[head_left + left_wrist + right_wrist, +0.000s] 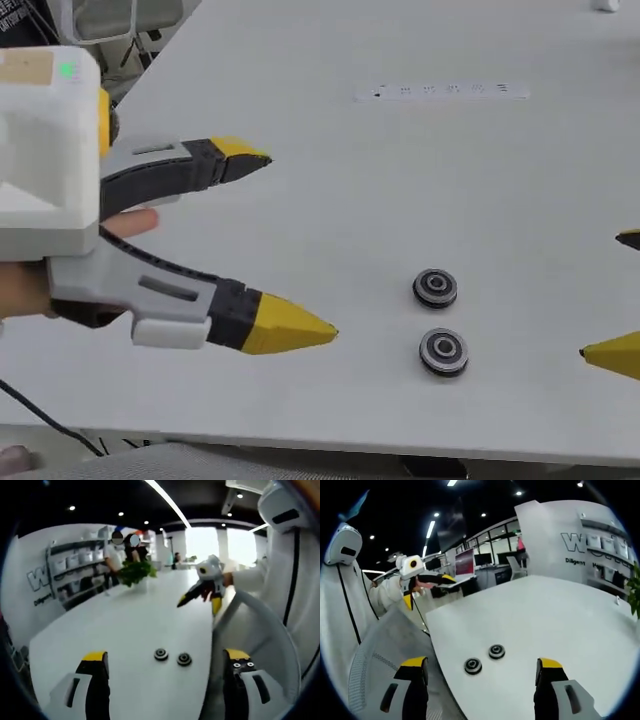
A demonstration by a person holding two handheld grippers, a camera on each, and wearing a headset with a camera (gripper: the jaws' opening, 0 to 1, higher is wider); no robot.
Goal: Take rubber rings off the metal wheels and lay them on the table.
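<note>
Two small metal wheels, each with a black rubber ring around it, lie flat on the white table (330,200): the far wheel (435,287) and the near wheel (443,352) by the front edge. My left gripper (285,245) hovers open to their left, well short of them. My right gripper (620,297) comes in open from the right edge, its yellow tips just showing. Ahead of the left gripper's (165,655) wide-apart jaws lie both wheels (161,654) (184,659), with the right gripper (202,592) beyond. The right gripper (481,662) faces the same wheels (473,665) (496,651) and the left gripper (427,582).
A flush socket strip (440,90) is set in the table's far side. The table's front edge (300,435) runs just below the wheels, with a grey chair back (380,660) under it. A potted plant (135,572) and shelves (75,565) stand at the table's far end.
</note>
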